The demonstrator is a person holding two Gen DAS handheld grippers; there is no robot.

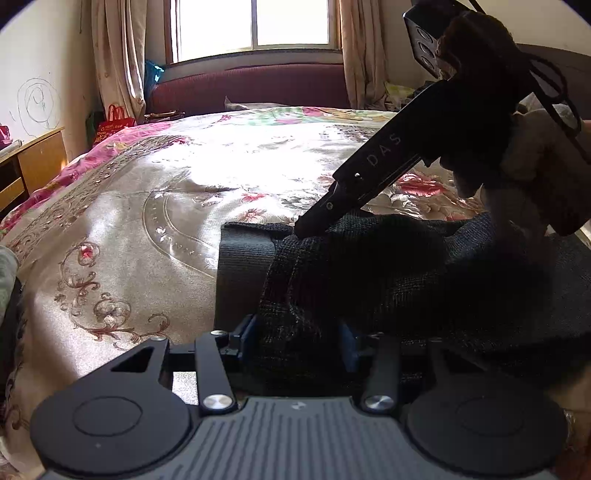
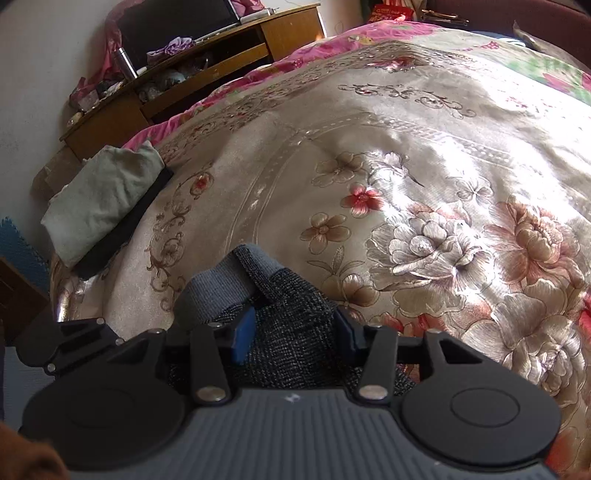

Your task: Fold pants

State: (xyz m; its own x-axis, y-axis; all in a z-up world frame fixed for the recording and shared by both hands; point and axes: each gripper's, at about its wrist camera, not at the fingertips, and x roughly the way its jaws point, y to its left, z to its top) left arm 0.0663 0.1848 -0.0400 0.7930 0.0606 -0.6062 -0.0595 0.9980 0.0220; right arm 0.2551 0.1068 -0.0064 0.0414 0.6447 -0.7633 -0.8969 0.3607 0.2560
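The dark knit pants (image 1: pixel 369 280) are bunched on the floral bedspread (image 1: pixel 147 221), waistband end lifted. Their fabric is clamped in the left hand-held gripper (image 1: pixel 295 339), and likewise pinched between the blue pads of the right hand-held gripper (image 2: pixel 295 332). Folded grey clothes (image 2: pixel 103 199) are seen at the bed's edge.

I count one pair of dark pants (image 1: pixel 369 280); two grippers, left gripper (image 1: pixel 297 341) and right gripper (image 2: pixel 293 334); one folded green garment (image 2: pixel 107 199); one wooden desk (image 2: pixel 207 62); one window (image 1: pixel 255 24).
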